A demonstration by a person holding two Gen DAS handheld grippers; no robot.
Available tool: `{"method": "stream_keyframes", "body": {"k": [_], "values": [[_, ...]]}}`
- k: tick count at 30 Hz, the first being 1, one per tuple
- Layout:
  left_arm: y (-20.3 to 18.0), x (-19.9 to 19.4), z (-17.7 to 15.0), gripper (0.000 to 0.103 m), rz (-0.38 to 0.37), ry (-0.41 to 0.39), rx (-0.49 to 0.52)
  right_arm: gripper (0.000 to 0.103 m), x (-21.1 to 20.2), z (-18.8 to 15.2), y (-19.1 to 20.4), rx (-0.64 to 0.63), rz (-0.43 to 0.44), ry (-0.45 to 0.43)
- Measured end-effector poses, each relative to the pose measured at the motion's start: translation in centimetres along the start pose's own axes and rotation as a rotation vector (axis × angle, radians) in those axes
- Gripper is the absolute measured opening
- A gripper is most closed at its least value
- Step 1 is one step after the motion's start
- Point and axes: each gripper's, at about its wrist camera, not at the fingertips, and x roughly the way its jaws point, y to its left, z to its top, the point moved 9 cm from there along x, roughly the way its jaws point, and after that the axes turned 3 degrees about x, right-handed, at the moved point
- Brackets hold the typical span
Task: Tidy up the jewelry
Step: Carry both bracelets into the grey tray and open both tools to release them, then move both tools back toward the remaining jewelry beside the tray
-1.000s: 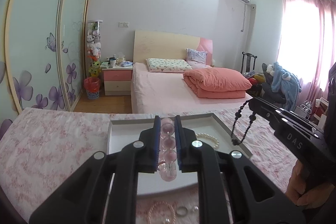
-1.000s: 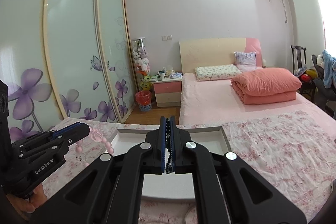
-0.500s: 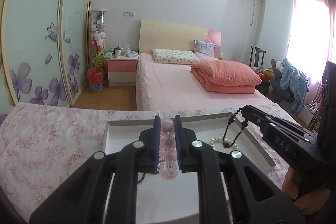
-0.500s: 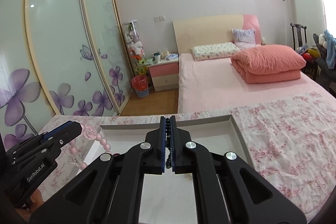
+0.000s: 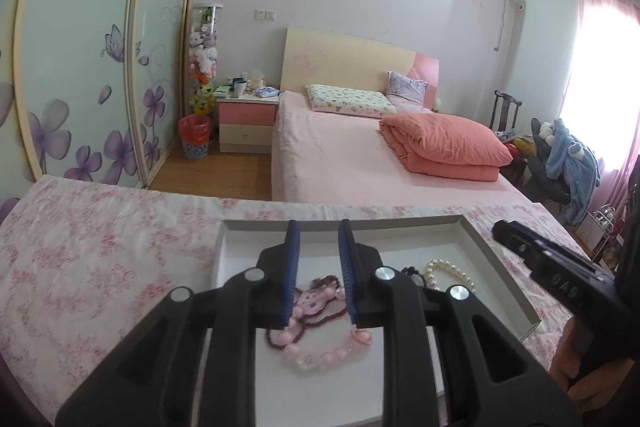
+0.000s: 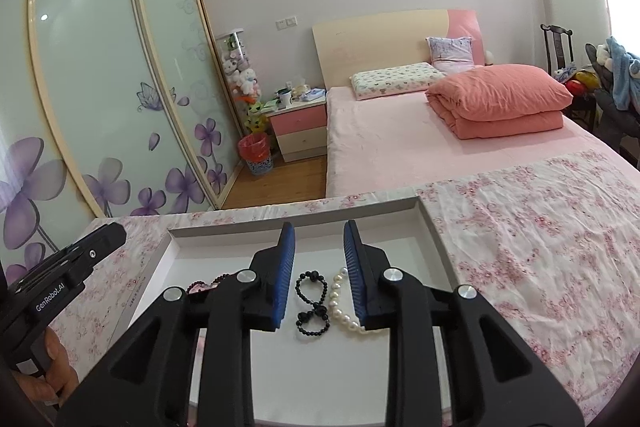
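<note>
Left gripper: parted, nothing held, jaws just opened, no bead between them. Below its tips, pink bead bracelet down in the white tray, tangled with a dark red string. Right gripper: likewise just opened, empty. Under its tips, black bead bracelet, touching a pearl strand on its right. Four pieces inside the tray; both drops seemingly done. Anything left outside on the flowered cloth: cannot tell.
</note>
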Motion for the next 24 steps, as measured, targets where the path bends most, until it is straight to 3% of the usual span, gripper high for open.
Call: {"method": "stream_keyframes", "body": {"k": [14, 24], "values": [[0.1, -4.2, -3.3, 0.031, -0.011, 0.036, 0.027, 0.027, -3.1, -2.1, -1.5, -0.011, -0.019, 0.038], [-0.3, -7.4, -9.3, 0.042, -0.067, 0.152, 0.06, 0.027, -5.4, -8.8, -4.8, -0.027, -0.072, 0.208]]}}
